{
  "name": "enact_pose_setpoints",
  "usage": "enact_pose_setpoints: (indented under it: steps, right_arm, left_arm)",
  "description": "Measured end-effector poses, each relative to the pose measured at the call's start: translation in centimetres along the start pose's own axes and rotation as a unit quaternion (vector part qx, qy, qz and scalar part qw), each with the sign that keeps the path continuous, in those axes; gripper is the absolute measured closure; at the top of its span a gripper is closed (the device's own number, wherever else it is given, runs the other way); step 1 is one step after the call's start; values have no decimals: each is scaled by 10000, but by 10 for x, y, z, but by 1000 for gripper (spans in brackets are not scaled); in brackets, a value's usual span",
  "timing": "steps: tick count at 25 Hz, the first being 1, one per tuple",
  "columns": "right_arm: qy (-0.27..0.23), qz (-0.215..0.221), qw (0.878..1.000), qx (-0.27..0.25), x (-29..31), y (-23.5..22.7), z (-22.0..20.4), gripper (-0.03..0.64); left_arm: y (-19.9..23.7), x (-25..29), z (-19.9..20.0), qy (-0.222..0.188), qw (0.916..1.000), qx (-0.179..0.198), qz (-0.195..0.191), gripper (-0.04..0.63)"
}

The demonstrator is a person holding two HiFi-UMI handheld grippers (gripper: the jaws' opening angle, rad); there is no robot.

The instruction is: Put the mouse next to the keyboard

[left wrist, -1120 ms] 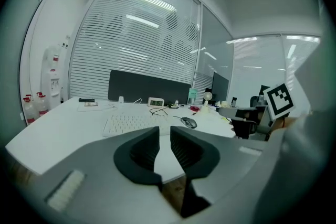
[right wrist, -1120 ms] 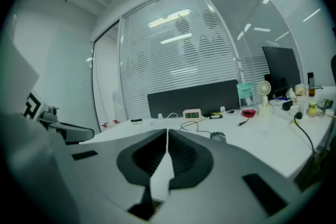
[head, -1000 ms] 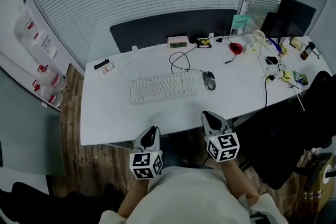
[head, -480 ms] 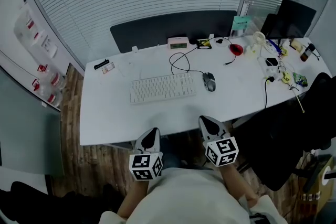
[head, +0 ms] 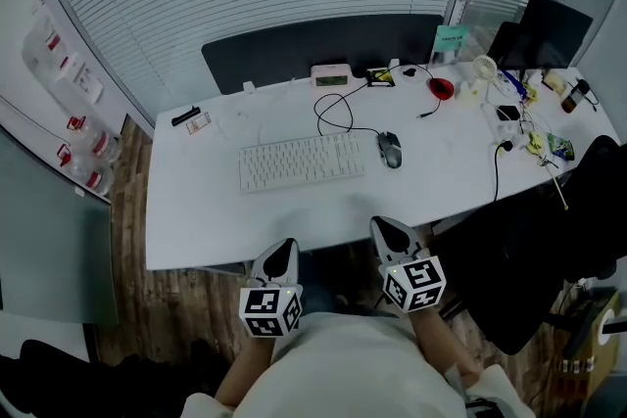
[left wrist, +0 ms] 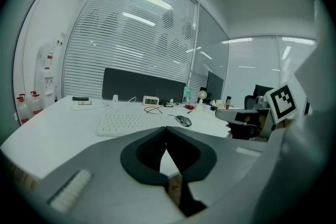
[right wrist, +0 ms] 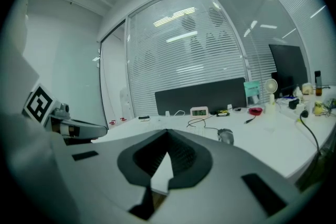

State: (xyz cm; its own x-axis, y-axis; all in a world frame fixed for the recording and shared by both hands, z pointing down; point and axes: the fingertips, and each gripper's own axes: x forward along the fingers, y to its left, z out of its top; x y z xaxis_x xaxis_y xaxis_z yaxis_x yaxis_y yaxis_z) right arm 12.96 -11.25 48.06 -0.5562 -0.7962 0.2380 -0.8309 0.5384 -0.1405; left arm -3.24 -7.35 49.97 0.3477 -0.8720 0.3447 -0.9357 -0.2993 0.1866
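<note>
On the white desk [head: 196,210] the mouse [head: 390,150] already lies just beside the keyboard [head: 302,162], at its right end; we hold the left gripper [head: 283,248] and right gripper [head: 393,230] by the near edge, both closed on nothing; any tidying, we judge, wants the right jaws opened first, then the mouse taken by its flanks; only the head view shows that gap; the gripper views show jaws meeting.

No legible txt; clock [head: 331,74] digits blurred.
</note>
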Motion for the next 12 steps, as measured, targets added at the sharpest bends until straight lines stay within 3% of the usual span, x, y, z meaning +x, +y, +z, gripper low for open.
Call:
enact_pose_setpoints:
  steps: [12]
  right_arm:
    - [-45,10,10000,31,7,-6,4,615]
  left_arm:
    - [0,7,5,-41,9999,26,-94,584]
